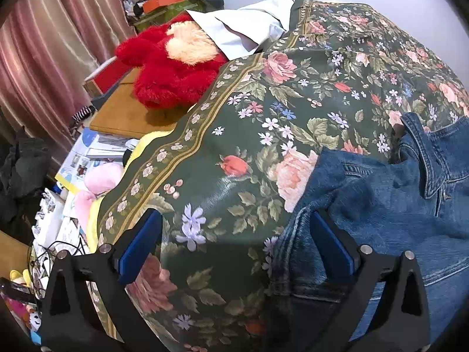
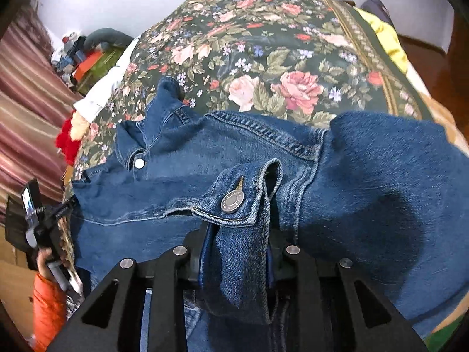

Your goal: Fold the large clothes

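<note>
Denim jacket [image 2: 222, 152] lies spread on the bed's floral cover [image 1: 263, 117], collar toward the pillow end, one cuff [image 2: 237, 205] lifted off the body. Right gripper [image 2: 237, 252] is clamped narrow on that cuff; the metal snap button [image 2: 232, 201] sits just above the jaws and the sleeve cloth bunches between them. Left gripper [image 1: 234, 240] stands wide with nothing between its blue pads [image 1: 140, 243]; one pad hangs over the bare cover, the other over the jacket's near edge.

Step in hand, as I read it: folding a sleeve in across the jacket's body. The next move would call for laying the cuff flat on the denim without dragging the panel underneath, and for the free gripper to pin or take the jacket's edge near it.
</note>
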